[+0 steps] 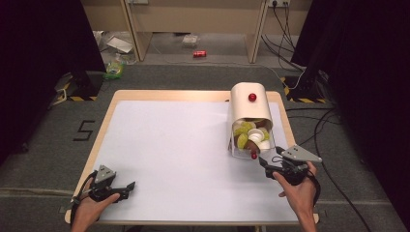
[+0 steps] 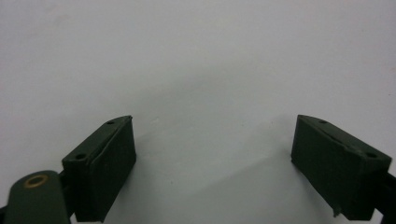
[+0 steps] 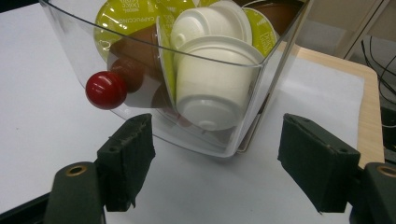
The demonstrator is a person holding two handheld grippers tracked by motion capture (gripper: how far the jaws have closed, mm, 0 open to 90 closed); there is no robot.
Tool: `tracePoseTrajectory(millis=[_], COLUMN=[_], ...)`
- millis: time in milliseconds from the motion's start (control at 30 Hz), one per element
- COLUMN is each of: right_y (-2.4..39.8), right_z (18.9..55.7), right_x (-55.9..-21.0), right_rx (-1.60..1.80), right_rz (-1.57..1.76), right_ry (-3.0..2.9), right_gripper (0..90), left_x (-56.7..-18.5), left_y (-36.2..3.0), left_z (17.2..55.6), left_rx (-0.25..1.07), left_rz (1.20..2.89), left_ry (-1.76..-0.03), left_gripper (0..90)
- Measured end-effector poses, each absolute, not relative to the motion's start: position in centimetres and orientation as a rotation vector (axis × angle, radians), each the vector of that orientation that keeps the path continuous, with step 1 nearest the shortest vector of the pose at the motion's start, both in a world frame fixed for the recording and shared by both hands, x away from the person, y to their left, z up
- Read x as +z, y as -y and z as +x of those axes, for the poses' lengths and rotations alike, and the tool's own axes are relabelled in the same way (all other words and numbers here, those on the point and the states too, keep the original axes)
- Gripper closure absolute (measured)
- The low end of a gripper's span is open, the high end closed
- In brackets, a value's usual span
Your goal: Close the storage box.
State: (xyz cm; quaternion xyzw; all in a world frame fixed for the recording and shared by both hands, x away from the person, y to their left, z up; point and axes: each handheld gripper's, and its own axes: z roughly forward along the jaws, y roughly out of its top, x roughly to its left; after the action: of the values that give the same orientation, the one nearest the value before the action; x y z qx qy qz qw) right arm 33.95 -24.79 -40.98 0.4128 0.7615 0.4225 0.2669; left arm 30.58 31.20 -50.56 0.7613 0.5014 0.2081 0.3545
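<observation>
Capsules, cream plastic coffee ones mixed with green-foil-lidded ones, are sitting packed inside a clear plastic drawer with a small red ball knob on its front. In the high view the drawer is sticking out of a cream rounded dispenser box, which carries its own red knob and is standing at the right side of the white-covered wooden table.

The right gripper is being held just in front of the drawer's near corner, jaws spread, nothing pinched between them, pads not touching the plastic; the red ball knob is lying up and left of its left jaw. In the high view the right gripper is sitting just beside the drawer front.

The left gripper is resting at the table's near left corner, well apart from the box, jaws spread wide over bare white surface, holding nothing.
</observation>
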Motion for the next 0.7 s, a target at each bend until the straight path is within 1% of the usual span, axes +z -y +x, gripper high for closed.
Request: tracePoseTrajectory(millis=[700], right_y=[24.71], right_z=[34.07], right_x=[-41.07], right_rx=[1.144], right_rz=[1.122], right_ry=[-2.038], right_gripper=[26.0], left_x=[-50.56], left_y=[-31.2], left_z=[30.59], left_rx=[0.537], left_rz=[1.968], left_ry=[-1.296], left_gripper=[12.8])
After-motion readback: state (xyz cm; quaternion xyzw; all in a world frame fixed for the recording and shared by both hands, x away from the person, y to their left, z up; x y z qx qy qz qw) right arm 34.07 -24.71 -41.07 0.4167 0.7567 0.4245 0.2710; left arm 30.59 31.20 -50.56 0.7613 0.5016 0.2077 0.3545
